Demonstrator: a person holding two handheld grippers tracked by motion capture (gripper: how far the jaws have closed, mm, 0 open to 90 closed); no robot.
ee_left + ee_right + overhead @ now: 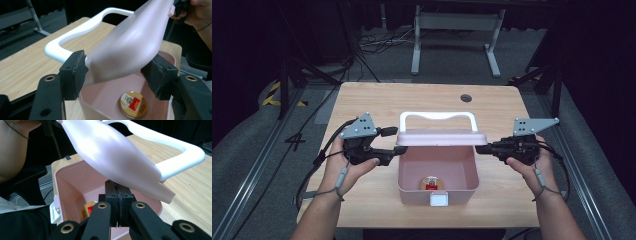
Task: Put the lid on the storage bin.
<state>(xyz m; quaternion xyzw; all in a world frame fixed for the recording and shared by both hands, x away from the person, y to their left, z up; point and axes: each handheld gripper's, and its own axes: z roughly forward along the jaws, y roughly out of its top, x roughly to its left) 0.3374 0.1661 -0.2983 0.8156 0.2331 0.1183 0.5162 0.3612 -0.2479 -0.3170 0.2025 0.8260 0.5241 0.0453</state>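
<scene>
Left tool (113, 75) spread wide, pads either side of the pink lid's (130, 45) near corner, seemingly not yet pressing it. Right tool (119, 202) pinched tight, pads together just under the lid's other end; hard to tell whether a sliver of the edge sits between them. Below both, pink box (407, 187) standing open on the wooden table (377, 100), a round tin (432, 183) with a red label lying on its floor, a white latch (439, 200) at the front wall. Beyond, lid raised and tilted above the rear rim, white handle (437, 117) arching behind it.
</scene>
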